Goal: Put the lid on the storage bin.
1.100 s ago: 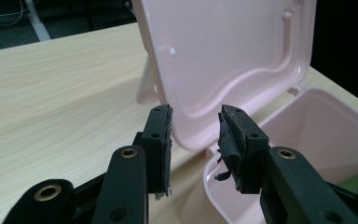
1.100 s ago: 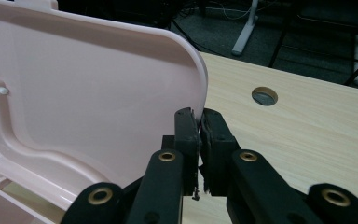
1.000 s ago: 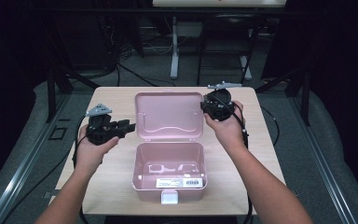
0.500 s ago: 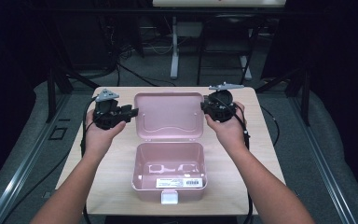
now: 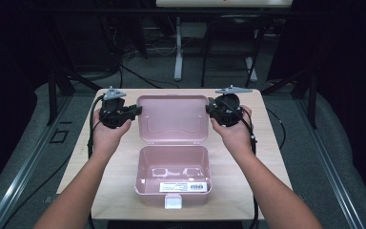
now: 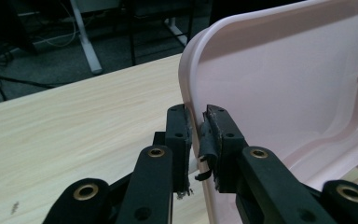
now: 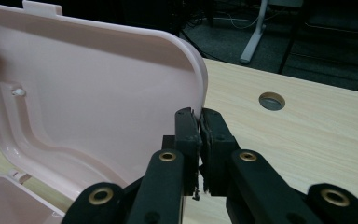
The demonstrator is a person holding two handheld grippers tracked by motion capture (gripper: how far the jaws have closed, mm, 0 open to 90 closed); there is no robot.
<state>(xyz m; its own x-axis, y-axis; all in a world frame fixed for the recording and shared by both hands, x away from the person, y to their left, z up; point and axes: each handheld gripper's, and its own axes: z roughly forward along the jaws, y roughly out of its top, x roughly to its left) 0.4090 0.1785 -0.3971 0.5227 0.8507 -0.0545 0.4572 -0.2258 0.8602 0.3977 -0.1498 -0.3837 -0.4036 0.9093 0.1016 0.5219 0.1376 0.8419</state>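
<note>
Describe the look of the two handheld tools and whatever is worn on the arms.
Both the left tool and right tool are black, each topped with a grey three-cornered plate and trailing a black cable. Their jaws are flat black bars with brass-coloured rivets and worn, frayed pads. The forearms are bare; no sleeves show.

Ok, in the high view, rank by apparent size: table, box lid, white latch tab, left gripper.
1. table
2. box lid
3. left gripper, riding higher and nearer the camera, so slightly flattered
4. white latch tab

White label (image 5: 182,187) in pink box base (image 5: 173,196), lower centre: print too small to read. Lid (image 6: 289,88) cut off at top and right frame edges. Forearms run off bottom edge, high view.
</note>
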